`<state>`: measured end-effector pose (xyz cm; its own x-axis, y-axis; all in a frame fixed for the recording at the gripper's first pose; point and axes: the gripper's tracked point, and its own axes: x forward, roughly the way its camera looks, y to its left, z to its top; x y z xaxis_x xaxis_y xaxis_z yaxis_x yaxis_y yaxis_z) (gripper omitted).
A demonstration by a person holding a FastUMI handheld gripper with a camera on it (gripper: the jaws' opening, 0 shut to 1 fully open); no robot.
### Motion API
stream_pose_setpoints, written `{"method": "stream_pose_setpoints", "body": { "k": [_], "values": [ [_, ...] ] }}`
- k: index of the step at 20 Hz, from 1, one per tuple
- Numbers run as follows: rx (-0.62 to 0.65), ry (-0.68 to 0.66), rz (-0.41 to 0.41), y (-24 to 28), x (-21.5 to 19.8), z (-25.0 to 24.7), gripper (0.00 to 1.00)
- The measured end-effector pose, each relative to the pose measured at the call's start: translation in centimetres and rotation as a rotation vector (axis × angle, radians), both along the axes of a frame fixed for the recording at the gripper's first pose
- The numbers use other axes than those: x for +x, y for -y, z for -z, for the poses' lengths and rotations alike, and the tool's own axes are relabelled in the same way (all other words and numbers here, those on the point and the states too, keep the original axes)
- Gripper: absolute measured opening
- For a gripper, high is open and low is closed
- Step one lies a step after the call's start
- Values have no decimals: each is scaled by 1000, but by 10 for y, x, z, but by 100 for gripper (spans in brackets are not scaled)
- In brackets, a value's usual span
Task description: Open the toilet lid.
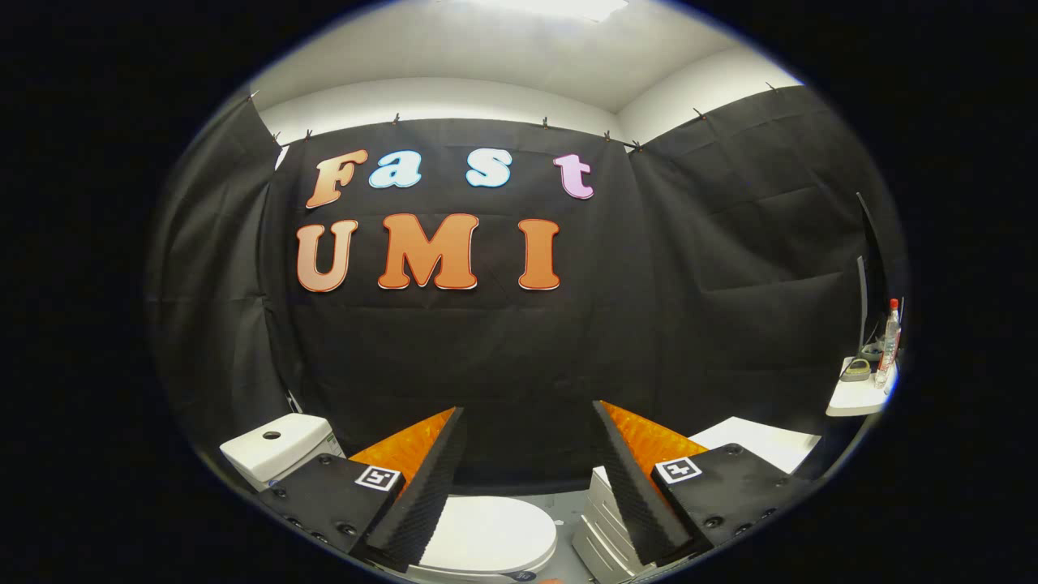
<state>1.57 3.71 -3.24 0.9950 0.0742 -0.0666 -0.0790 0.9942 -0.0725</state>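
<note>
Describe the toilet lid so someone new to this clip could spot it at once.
Start at the black cloth wall and drop to the floor before it. The white cistern stands on one side, a white ribbed unit on the other. Between them, below the open hand-held gripper, lies the toilet lid: the smooth, rounded white oval, down flat.

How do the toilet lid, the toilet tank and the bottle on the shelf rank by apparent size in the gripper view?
1. toilet lid, below the open gripper
2. toilet tank
3. bottle, farther off, so true size is unsure
</note>
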Motion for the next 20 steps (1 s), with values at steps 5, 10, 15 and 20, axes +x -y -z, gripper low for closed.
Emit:
{"method": "stream_pose_setpoints", "body": {
  "k": [5,10,15,20],
  "values": [
    [4,-9,3,4,4,10,98],
    [9,-52,8,12,10,49,98],
    [71,-115,-2,17,13,104,98],
    [134,-198,17,30,16,171,99]
  ]
}}
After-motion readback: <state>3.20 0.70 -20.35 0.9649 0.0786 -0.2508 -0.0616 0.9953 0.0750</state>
